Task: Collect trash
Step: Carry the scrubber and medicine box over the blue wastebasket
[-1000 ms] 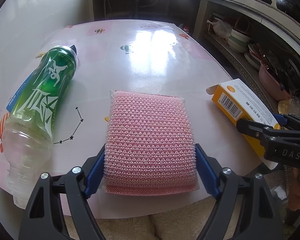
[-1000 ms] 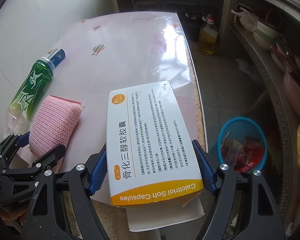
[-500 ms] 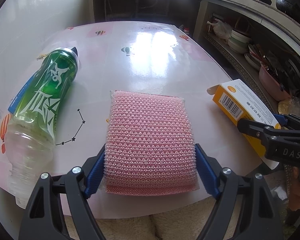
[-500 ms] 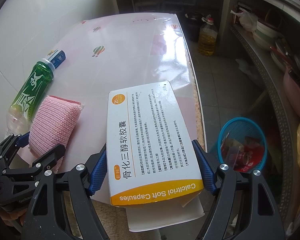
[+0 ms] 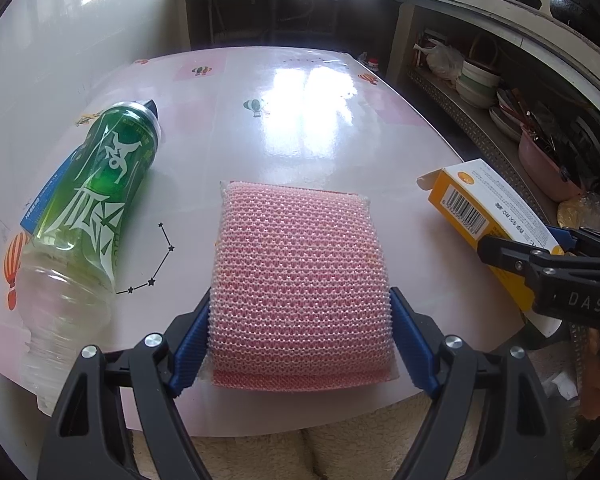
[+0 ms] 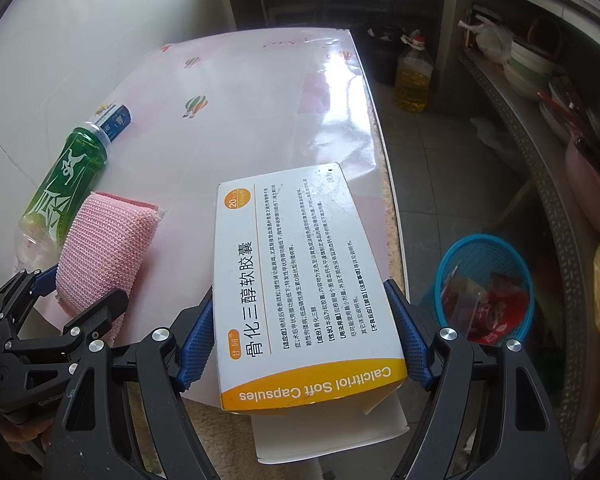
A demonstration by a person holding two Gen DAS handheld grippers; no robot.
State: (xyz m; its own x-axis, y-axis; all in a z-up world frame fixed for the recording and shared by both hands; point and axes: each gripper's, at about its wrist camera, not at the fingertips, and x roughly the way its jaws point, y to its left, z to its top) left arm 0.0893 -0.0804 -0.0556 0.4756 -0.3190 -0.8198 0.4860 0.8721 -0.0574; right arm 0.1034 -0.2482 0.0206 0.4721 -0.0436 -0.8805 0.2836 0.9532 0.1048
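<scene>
Pink sponge clamped, medicine box clamped, both jaws angled down

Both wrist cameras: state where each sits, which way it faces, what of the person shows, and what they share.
Left wrist: on the left gripper, angled down at the table; pads against the pink sponge.
Right wrist: on the right gripper, angled down; pads against the medicine box; a hand shows bottom left.
Shared: sponge, box, green bottle, table.

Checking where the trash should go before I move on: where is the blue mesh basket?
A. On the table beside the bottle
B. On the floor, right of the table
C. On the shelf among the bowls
B: the blue mesh basket stands on the floor, past the table edge.
</scene>
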